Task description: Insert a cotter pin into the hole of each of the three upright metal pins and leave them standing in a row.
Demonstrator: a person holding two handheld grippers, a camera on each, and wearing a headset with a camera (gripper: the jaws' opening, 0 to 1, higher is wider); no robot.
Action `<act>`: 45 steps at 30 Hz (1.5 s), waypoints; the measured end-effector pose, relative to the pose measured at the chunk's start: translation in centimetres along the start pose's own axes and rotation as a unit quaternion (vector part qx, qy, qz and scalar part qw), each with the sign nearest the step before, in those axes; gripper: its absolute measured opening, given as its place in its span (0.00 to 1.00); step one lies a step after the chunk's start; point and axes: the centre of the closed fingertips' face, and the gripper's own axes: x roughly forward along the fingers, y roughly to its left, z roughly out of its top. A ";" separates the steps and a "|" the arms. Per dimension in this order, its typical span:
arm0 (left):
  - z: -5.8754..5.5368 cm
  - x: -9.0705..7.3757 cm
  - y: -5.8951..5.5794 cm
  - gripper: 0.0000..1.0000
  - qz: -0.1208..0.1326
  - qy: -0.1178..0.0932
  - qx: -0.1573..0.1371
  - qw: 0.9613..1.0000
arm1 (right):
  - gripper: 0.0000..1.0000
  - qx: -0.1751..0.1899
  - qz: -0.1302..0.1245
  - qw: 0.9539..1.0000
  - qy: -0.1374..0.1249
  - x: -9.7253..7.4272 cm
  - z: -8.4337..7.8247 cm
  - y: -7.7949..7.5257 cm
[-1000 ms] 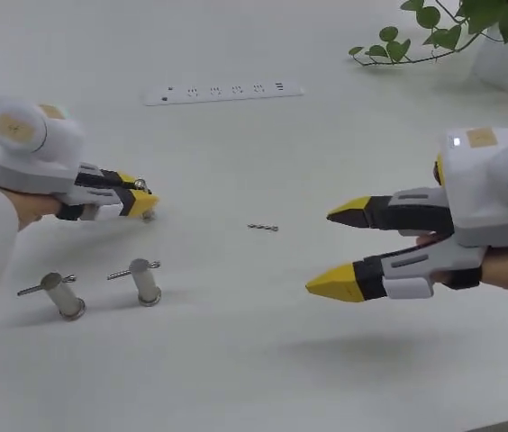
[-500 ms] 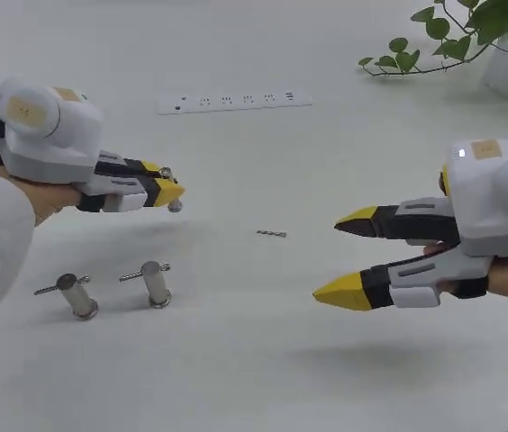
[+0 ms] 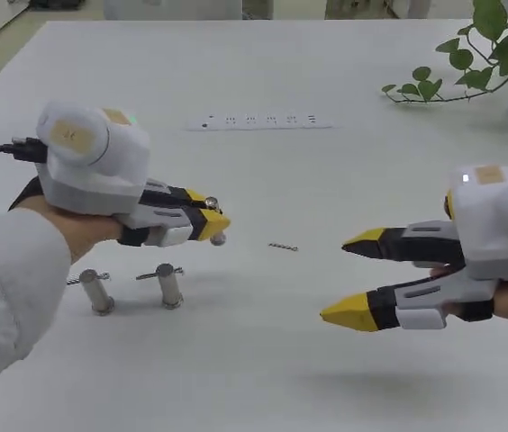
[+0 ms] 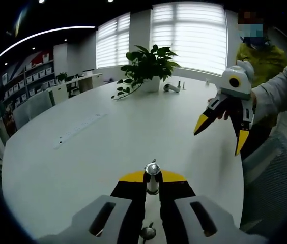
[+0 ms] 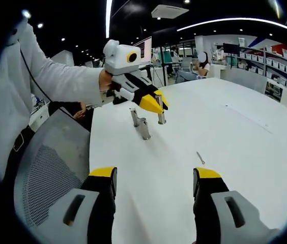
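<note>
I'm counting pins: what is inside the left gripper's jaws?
A metal pin, clamped in the left gripper. Its two ends stick out; the jaws cover its middle, so any hole there cannot be seen.

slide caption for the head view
Left gripper holds a metal pin; open right gripper faces the loose cotter pin.
</note>
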 end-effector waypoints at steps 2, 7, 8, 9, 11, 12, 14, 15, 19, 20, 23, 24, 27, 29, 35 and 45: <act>-0.4 0.0 -0.9 0.07 0.005 0.002 -0.014 1.000 | 0.63 -0.002 0.004 1.000 0.001 -0.1 -0.1 0.2; -1.5 0.3 -2.2 0.07 0.026 0.010 -0.049 0.998 | 0.63 -0.009 0.015 1.000 0.001 -0.2 -0.2 0.7; -1.7 0.4 -2.4 0.07 0.033 0.008 -0.065 0.997 | 0.63 -0.010 0.016 1.000 0.000 -0.2 -0.1 0.7; -1.8 0.5 -2.6 0.07 0.034 0.008 -0.066 0.997 | 0.63 -0.011 0.018 1.000 0.000 -0.3 -0.1 0.7; -2.0 0.7 -2.9 0.07 0.044 0.009 -0.077 0.996 | 0.63 -0.013 0.021 1.000 -0.001 -0.4 0.0 0.7; -2.2 0.8 -3.2 0.07 0.047 0.009 -0.079 0.996 | 0.63 -0.014 0.022 1.000 -0.001 -0.4 0.0 0.8; -2.6 1.1 -3.6 0.07 0.055 0.011 -0.087 0.995 | 0.63 -0.017 0.025 1.000 -0.001 -0.5 -0.1 0.8; -2.7 1.3 -3.8 0.07 0.056 0.012 -0.085 0.995 | 0.63 -0.018 0.026 1.000 -0.001 -0.5 -0.1 0.8; -3.9 2.0 -4.6 0.07 0.064 0.015 -0.086 0.994 | 0.63 -0.019 0.029 0.999 -0.001 -0.6 -0.2 0.9; -4.1 2.2 -4.6 0.07 0.066 0.016 -0.087 0.994 | 0.63 -0.019 0.029 0.999 -0.001 -0.6 -0.3 0.9; -4.8 2.6 -4.9 0.07 0.072 0.018 -0.090 0.993 | 0.63 -0.017 0.030 0.999 0.000 -0.5 -0.6 1.0; -4.9 2.8 -4.9 0.07 0.073 0.019 -0.091 0.993 | 0.63 -0.016 0.031 0.999 0.001 -0.5 -0.7 1.0; -5.5 3.5 -5.2 0.07 0.078 0.026 -0.087 0.993 | 0.63 -0.015 0.032 0.999 0.002 -0.4 -0.9 1.1; -5.8 3.8 -5.1 0.07 0.082 0.027 -0.087 0.992 | 0.63 -0.014 0.033 0.999 0.003 -0.3 -1.0 1.1; -6.8 4.5 -5.0 0.07 0.101 0.033 -0.087 0.991 | 0.63 -0.011 0.034 0.999 0.003 0.1 -1.2 0.8; -6.6 4.7 -4.8 0.07 0.121 0.018 -0.081 0.989 | 0.63 -0.010 0.034 0.999 0.005 0.6 -1.2 0.4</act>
